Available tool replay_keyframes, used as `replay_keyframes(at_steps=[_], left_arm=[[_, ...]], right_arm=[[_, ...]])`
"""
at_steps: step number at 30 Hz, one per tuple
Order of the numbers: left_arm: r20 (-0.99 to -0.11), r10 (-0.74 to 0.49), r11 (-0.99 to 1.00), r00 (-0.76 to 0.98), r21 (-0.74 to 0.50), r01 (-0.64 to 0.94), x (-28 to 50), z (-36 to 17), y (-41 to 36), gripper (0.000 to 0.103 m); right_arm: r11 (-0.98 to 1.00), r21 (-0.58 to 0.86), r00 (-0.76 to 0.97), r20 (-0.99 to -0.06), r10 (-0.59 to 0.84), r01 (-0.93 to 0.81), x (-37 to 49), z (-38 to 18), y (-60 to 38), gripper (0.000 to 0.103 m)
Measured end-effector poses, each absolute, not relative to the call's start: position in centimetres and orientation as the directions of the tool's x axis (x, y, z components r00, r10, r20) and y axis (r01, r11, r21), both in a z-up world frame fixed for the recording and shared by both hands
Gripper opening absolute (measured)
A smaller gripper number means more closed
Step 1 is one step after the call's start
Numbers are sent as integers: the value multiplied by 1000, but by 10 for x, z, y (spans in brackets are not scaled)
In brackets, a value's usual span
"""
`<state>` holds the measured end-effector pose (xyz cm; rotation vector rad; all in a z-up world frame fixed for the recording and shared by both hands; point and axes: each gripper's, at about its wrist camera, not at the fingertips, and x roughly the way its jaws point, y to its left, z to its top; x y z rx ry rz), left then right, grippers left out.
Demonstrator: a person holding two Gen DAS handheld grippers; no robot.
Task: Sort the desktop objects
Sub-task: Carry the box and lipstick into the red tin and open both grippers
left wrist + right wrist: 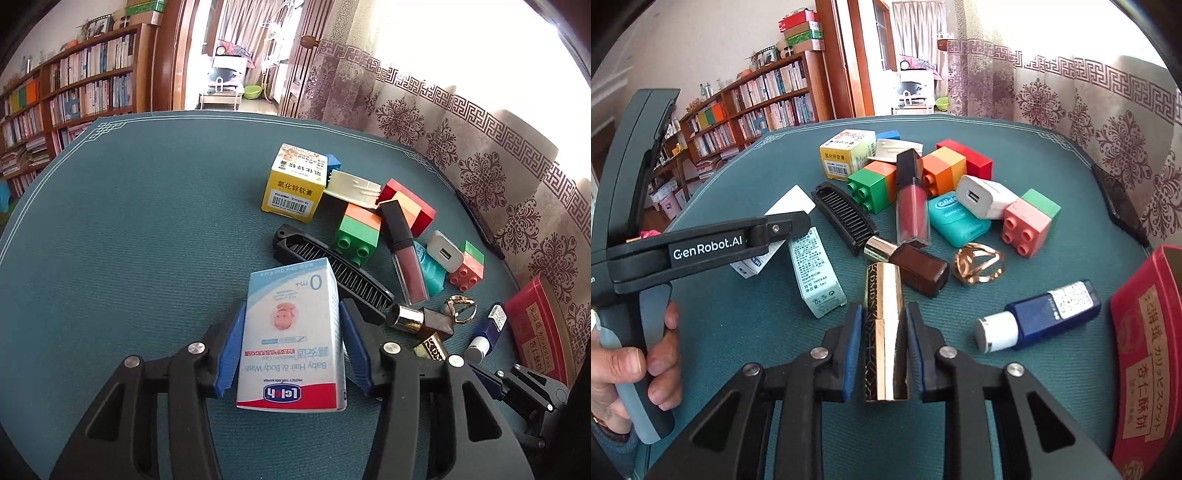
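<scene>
Both pairs of blue-padded fingers are closed on something. The left gripper (291, 343) clamps a white-and-blue baby wash box (291, 332) by its long sides, the pads (229, 354) pressing against it over the near middle of the teal table mat (147, 221). The right gripper (884, 354) pinches a gold-and-black lipstick tube (885, 332), its pads (853, 354) tight against the tube's sides.

Just beyond the tube lie a brown lipstick (908, 266) and a gold ring (977, 264). Farther off sit a black comb (846, 218), a lip gloss (911, 199), toy bricks, a white charger (984, 195), a teal floss case (956, 218) and a yellow ointment box (844, 153). A blue bottle (1038, 314) lies to the right, near a red tin (1145, 369). A hand (628, 365) holds the left gripper's handle at the left.
</scene>
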<state>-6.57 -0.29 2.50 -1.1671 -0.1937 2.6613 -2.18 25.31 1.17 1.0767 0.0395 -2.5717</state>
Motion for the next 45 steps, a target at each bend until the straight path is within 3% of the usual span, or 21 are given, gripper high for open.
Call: replay_keyframes(at_steps=[4,13,15,17,18,21,23,25,28,29,35,45], left_arm=[[-690,276,-960,-670,-232,-157,-61,30,-6,53],[-663,281,-958,-694,-232,-167,-56,42,-1,53],[-668,283,-958,-688,-234,-166,-56,40,-1,53],[-671,279,-959,-687,-233,-162,-55,40,-2,53],[-672,276,-960,-687,-232,-159,-55,39,-3,53],[-677,273,-960,-684,-241,-144,-56,38,-9,53],[-682,271,-960,-679,-242,-140,-57,37,-10,53],[-686,271,-960,-675,-241,-140,-57,36,-10,53],[-684,269,-962,-678,-231,-148,-56,37,-8,53],[-681,263,-963,-683,-223,-149,-55,37,-7,53],[-668,256,-966,-699,-194,-169,-50,41,-1,53],[-647,276,-961,-711,-174,-215,-39,53,16,53]], right_arm=[[-952,145,-696,-654,-296,269,-5,22,273,18],[-949,195,-709,-631,-314,247,3,38,290,17],[-942,220,-676,-656,-335,254,-4,33,285,28],[-941,229,-658,-672,-339,250,-8,28,281,81],[-944,213,-665,-671,-328,250,-9,27,277,86],[-954,142,-668,-687,-286,264,-12,26,264,82],[-956,116,-651,-709,-270,270,-18,21,257,59],[-958,94,-623,-742,-248,270,-26,11,251,46],[-962,34,-629,-750,-204,272,-29,4,246,37],[-962,31,-634,-746,-203,272,-28,4,246,27],[-962,80,-653,-719,-238,262,-15,11,256,25],[-983,113,-794,-579,-185,146,38,66,301,25]])
